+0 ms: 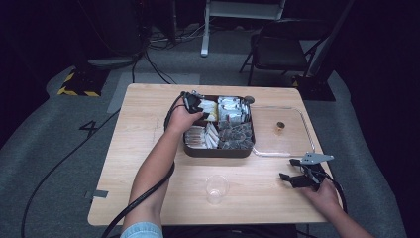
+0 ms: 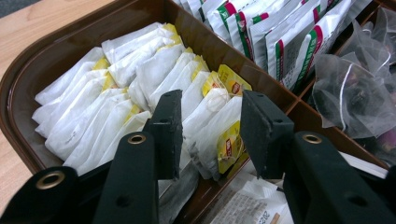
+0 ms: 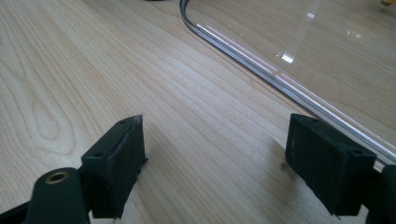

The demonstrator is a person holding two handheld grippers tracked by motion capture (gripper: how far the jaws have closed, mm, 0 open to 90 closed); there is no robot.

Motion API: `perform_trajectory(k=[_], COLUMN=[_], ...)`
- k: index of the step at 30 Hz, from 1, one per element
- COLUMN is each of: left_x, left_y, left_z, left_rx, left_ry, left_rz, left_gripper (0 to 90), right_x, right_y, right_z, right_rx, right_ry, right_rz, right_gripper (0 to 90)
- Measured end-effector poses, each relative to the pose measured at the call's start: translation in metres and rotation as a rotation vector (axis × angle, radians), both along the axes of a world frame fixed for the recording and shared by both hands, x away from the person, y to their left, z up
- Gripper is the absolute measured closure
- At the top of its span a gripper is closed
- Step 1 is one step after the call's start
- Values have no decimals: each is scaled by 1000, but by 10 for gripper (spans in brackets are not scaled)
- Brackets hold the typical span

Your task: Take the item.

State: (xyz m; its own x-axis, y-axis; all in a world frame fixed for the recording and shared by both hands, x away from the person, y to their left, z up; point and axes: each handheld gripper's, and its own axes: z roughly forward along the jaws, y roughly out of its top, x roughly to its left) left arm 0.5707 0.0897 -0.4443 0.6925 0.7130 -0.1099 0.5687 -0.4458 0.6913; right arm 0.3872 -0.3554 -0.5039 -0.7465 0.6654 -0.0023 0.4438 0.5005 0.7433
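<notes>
At about eleven o'clock of the bench, the left tongs hover over the brown box, jaws apart around the white tea bags in its rear-left compartment, not yet closed on one. Nothing appears lifted out so far. At six o'clock the clear cup stands empty. At four o'clock, the right tongs rest gaping wide beside the clear tray.

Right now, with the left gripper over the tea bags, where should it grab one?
Probably the raised top edge of the front tea bag, from above. The bags stand packed on edge in the box, and the open left gripper already straddles it.
</notes>
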Motion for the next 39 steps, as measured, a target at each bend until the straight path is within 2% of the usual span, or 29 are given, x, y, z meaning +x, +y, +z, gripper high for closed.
perform_trajectory(k=[7,12,14,16,19,25,29,32,33,34,36,39], left_x=[2,3,4,4,4,5,6,7,8,8,8,9], left_y=[5,4,3,2,1,-1,-1,-1,1,1,3,2], left_z=[-2,-5,-6,-7,-9,-13,-14,-13,-12,-12,-12,-14], left_rx=[-28,-23,-23,-13,-10,-4,-24,-2,-19,-19,-33,-17], left_ry=[24,38,48,61,76,78,87,88,86,86,88,101], left_rz=[23,24,22,13,3,9,15,25,36,36,37,21], left_gripper=[618,633,658,720,738,711,700,690,642,624,625,663], right_x=[0,0,0,0,0,0,0,0,0,0,0,0], right_y=[0,0,0,0,0,0,0,0,0,0,0,0], right_z=[0,0,0,0,0,0,0,0,0,0,0,0], right_rx=[-1,0,0,0,0,0,0,0,-1,-1,0,0], right_ry=[0,0,0,0,0,0,0,0,0,0,0,0], right_rz=[0,0,0,0,0,0,0,0,0,0,0,0], right_gripper=[200,199,200,199,199,199,200,200,199,199,199,199])
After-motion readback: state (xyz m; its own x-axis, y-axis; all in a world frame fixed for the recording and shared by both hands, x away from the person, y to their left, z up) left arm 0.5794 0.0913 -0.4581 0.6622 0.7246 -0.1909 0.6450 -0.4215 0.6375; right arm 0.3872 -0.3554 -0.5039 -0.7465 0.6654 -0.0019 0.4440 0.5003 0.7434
